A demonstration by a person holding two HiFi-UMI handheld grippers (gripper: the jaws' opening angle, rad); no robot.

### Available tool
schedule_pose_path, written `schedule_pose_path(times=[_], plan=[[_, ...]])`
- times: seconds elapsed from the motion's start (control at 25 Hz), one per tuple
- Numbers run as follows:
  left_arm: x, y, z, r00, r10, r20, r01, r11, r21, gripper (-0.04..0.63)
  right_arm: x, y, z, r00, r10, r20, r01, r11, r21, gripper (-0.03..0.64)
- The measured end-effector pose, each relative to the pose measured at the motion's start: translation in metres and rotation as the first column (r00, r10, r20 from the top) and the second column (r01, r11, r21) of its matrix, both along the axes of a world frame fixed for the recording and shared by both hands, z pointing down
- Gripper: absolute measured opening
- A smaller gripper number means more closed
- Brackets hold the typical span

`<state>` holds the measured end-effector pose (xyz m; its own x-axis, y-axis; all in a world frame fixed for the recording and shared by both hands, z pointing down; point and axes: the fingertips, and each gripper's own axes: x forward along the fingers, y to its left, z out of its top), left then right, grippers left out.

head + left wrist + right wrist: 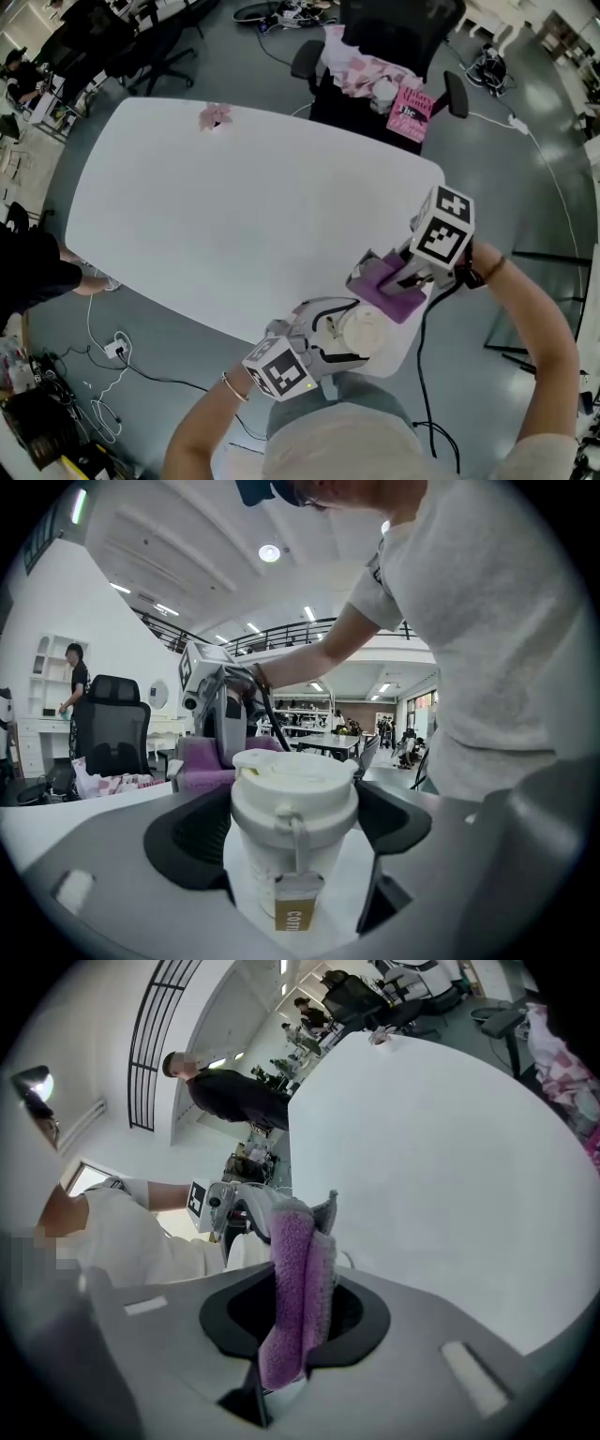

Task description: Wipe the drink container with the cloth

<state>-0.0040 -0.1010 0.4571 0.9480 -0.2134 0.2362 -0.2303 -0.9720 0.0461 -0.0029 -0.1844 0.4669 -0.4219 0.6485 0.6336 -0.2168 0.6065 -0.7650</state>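
The left claw (292,831) pinches a white lidded plastic drink cup (294,794) by its sides. The cup stands upright with its long axis vertical and lid uppermost (a small brown tag (293,907), seen only in the left gripper view, hangs down its front), over the near edge of the white oval bench (234,216). Just beside it, the right claw (296,1321) is clamped on a folded purple fleecy cloth (292,1269). Only the head view shows the black office chair (394,28) beyond, on the grey floor (525,187).

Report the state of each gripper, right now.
Left gripper: closed on the white drink container.
Right gripper: closed on the purple cloth.
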Motion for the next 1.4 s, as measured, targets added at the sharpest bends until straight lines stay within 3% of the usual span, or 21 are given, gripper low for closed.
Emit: schedule_pose_path(times=[0.52,1.4], plan=[[-0.002,0.000,0.001,1.000,0.029,0.008,-0.029,1.000,-0.003,0.422,-0.015,0.011,0.008,0.972,-0.234,0.026,0.234,0.972,-0.026,0.063],[0.000,0.001,-0.001,0.999,0.039,0.018,-0.039,0.999,-0.003,0.422,-0.030,0.022,0.046,0.888,-0.459,-0.001,0.458,0.886,0.075,0.063]])
